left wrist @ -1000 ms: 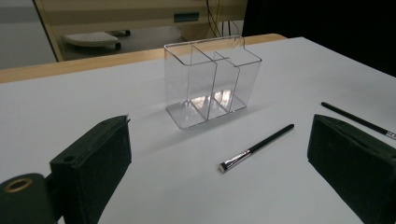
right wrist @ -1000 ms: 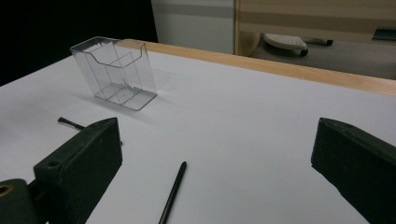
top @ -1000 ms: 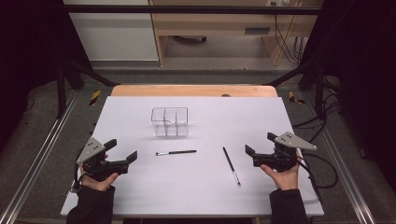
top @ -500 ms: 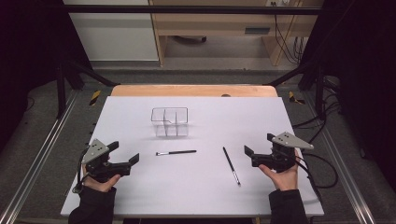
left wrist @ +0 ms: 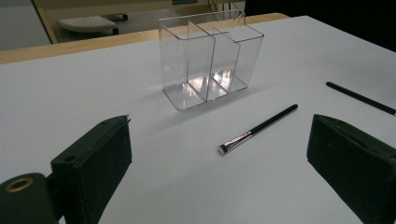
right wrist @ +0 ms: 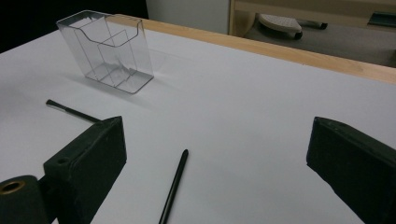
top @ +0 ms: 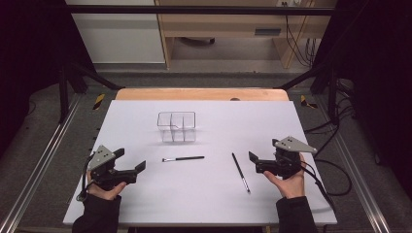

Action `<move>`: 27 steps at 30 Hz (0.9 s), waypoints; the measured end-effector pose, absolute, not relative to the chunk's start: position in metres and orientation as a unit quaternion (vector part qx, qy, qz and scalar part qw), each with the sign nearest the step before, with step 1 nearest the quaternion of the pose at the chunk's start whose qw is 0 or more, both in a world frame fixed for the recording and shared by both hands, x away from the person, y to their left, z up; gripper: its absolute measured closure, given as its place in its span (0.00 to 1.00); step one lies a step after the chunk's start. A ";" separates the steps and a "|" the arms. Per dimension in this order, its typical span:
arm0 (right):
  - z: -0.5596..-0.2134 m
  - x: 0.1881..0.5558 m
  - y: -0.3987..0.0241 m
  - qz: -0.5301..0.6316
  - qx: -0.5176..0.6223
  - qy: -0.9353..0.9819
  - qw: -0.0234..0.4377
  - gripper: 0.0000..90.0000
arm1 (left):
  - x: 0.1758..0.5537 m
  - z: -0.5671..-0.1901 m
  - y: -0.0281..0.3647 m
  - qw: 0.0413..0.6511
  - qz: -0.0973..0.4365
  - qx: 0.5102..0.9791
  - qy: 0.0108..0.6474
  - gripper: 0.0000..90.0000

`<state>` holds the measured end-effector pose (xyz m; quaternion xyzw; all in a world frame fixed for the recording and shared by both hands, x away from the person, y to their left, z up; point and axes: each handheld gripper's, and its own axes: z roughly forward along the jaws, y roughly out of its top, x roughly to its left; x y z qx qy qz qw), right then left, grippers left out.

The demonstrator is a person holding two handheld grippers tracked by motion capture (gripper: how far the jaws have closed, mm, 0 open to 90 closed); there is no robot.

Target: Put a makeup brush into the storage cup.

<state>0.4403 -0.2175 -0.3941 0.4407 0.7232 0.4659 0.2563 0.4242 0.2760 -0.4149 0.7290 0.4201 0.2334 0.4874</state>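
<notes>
Between my left gripper's [left wrist: 219, 168] black pads [left wrist: 93, 172], spread wide with nothing in them, lies the small brush [left wrist: 257, 129], a little beyond and right of centre, bristle end nearest me. My right gripper [right wrist: 215, 177] is just as wide and empty, the second brush [right wrist: 173, 186] lying on the table between its jaws. From above, the left gripper [top: 138, 167] sits near-left, the right gripper [top: 252, 160] near-right, with both brushes between them and the clear organiser [top: 177, 127] farther back. I judge these brushes light, stiff and thin, their smooth round handles apt to roll or slip. I'd pinch mid-handle, near the ferrule [left wrist: 236, 140], squarely across. The white table [top: 145, 204] gives little room beneath them.
</notes>
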 end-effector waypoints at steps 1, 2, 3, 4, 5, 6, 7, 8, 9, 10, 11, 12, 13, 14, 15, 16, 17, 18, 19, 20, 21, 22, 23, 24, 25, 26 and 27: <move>-0.394 0.441 -0.216 0.465 0.441 0.724 0.255 0.06 | 0.424 -0.415 0.276 0.486 0.233 0.730 0.420 0.06; -0.394 0.441 -0.215 0.463 0.441 0.726 0.253 0.06 | 0.425 -0.416 0.276 0.485 0.233 0.730 0.420 0.06; -0.394 0.442 -0.214 0.461 0.441 0.728 0.252 0.06 | 0.425 -0.416 0.275 0.484 0.233 0.732 0.420 0.06; -0.394 0.443 -0.213 0.458 0.441 0.730 0.251 0.06 | 0.425 -0.417 0.275 0.483 0.233 0.732 0.420 0.06; -0.395 0.443 -0.211 0.453 0.441 0.733 0.250 0.06 | 0.425 -0.417 0.275 0.482 0.233 0.732 0.421 0.06; -0.395 0.444 -0.210 0.448 0.442 0.737 0.248 0.06 | 0.425 -0.417 0.275 0.482 0.233 0.732 0.421 0.06; -0.395 0.446 -0.208 0.443 0.442 0.740 0.247 0.06 | 0.425 -0.418 0.274 0.481 0.233 0.733 0.421 0.06; -0.395 0.447 -0.207 0.438 0.441 0.744 0.246 0.06 | 0.425 -0.418 0.274 0.480 0.233 0.734 0.420 0.06; -0.395 0.448 -0.205 0.431 0.442 0.748 0.244 0.07 | 0.426 -0.418 0.274 0.480 0.233 0.734 0.420 0.07; -0.395 0.449 -0.203 0.426 0.440 0.752 0.243 0.07 | 0.426 -0.418 0.274 0.479 0.233 0.735 0.420 0.07; -0.394 0.449 -0.201 0.420 0.440 0.756 0.242 0.07 | 0.426 -0.418 0.274 0.479 0.232 0.735 0.420 0.07; -0.394 0.450 -0.199 0.413 0.440 0.760 0.241 0.07 | 0.426 -0.418 0.273 0.478 0.232 0.736 0.420 0.07; -0.393 0.451 -0.197 0.409 0.437 0.764 0.241 0.07 | 0.426 -0.419 0.273 0.478 0.232 0.736 0.420 0.07; -0.393 0.452 -0.195 0.405 0.436 0.767 0.239 0.07 | 0.426 -0.419 0.273 0.477 0.232 0.736 0.419 0.07; -0.392 0.453 -0.193 0.403 0.436 0.769 0.239 0.08 | 0.426 -0.419 0.273 0.477 0.232 0.737 0.420 0.07; -0.392 0.453 -0.191 0.400 0.434 0.771 0.239 0.08 | 0.426 -0.419 0.273 0.477 0.232 0.737 0.420 0.07; -0.392 0.454 -0.189 0.398 0.433 0.773 0.237 0.08 | 0.426 -0.419 0.273 0.477 0.231 0.737 0.419 0.07; -0.392 0.455 -0.188 0.396 0.433 0.775 0.237 0.08 | 0.426 -0.419 0.272 0.476 0.231 0.737 0.419 0.07; -0.392 0.456 -0.186 0.393 0.433 0.776 0.236 0.08 | 0.426 -0.419 0.272 0.476 0.232 0.738 0.419 0.07; -0.392 0.457 -0.184 0.391 0.434 0.778 0.233 0.08 | 0.426 -0.419 0.272 0.475 0.231 0.738 0.419 0.07; -0.393 0.459 -0.182 0.386 0.434 0.781 0.231 0.08 | 0.426 -0.419 0.272 0.474 0.231 0.739 0.419 0.07; -0.393 0.460 -0.181 0.382 0.432 0.783 0.232 0.08 | 0.426 -0.420 0.272 0.473 0.232 0.740 0.418 0.07; -0.394 0.460 -0.179 0.379 0.434 0.785 0.229 0.08 | 0.426 -0.420 0.271 0.473 0.232 0.740 0.418 0.07; -0.395 0.461 -0.178 0.374 0.433 0.788 0.227 0.09 | 0.426 -0.420 0.271 0.472 0.232 0.741 0.418 0.07; -0.395 0.462 -0.177 0.369 0.434 0.791 0.225 0.09 | 0.426 -0.420 0.271 0.472 0.232 0.741 0.418 0.07; -0.396 0.463 -0.175 0.364 0.436 0.793 0.223 0.09 | 0.426 -0.420 0.271 0.471 0.232 0.741 0.418 0.07; -0.397 0.465 -0.174 0.358 0.435 0.796 0.222 0.10 | 0.426 -0.420 0.271 0.471 0.232 0.741 0.418 0.07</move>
